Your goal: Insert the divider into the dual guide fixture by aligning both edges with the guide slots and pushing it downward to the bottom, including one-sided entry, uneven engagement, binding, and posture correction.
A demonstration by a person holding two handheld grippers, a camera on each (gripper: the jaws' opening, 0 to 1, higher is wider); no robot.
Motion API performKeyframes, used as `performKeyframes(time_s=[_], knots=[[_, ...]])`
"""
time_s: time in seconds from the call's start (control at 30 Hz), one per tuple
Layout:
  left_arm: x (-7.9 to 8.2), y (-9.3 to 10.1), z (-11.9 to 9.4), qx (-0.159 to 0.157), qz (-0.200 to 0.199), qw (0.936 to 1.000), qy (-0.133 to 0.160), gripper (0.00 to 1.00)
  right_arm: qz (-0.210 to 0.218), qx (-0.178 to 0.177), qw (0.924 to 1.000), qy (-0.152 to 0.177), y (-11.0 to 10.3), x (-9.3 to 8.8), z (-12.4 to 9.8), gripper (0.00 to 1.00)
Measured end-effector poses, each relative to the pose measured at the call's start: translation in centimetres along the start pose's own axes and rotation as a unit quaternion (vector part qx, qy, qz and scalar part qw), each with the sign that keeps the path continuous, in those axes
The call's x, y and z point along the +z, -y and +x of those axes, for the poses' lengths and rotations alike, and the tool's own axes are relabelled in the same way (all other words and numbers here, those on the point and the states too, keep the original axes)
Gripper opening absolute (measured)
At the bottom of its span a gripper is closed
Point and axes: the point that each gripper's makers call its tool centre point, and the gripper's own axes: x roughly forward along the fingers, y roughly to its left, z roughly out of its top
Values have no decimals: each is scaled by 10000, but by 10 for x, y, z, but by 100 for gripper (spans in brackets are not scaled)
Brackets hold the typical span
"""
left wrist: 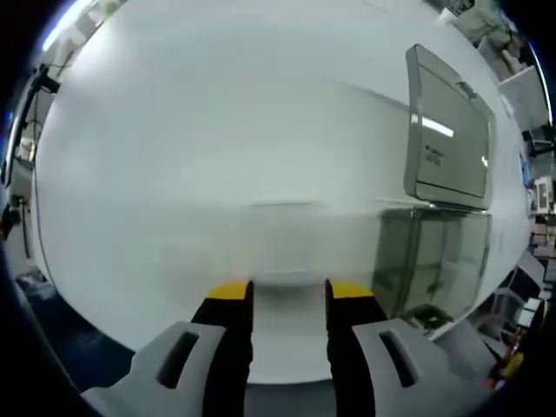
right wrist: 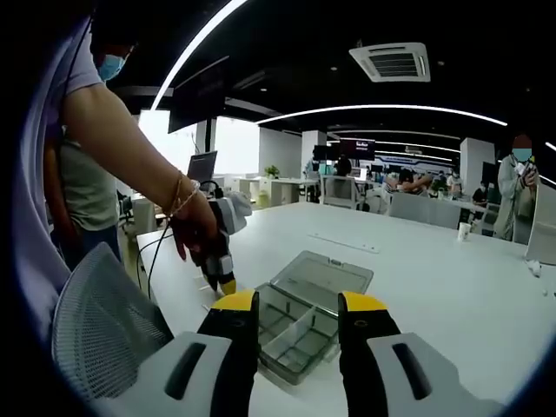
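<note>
In the left gripper view, the left tongs (left wrist: 289, 291) stand open at 6 o'clock with nothing between the yellow tips, hovering over the white table (left wrist: 217, 156). Farther off at 3 o'clock, the clear fixture box (left wrist: 432, 261) rests on the table with its lid (left wrist: 447, 130) swung flat behind it. In the right gripper view, the right tongs (right wrist: 299, 302) are parted and empty at 6 o'clock, just before the box; I cannot make out the divider. At 9 o'clock a hand (right wrist: 195, 228) holds the left tongs tip-down beside the box.
</note>
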Motion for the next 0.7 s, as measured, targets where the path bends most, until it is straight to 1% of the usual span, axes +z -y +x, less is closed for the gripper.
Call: performKeyframes(time_s=[0.2, 0.37, 0.7], knots=[[0, 1, -1, -74, -46, 10000, 39, 30, -21, 15, 10000, -41, 0, -1, 1, 32], [2, -3, -3, -187, -165, 9996, 96, 30, -28, 18, 10000, -57, 0, -2, 1, 32], [11, 0, -10, -626, -469, 9963, 353, 30, -38, 53, 10000, -32, -2, 0, 2, 33]])
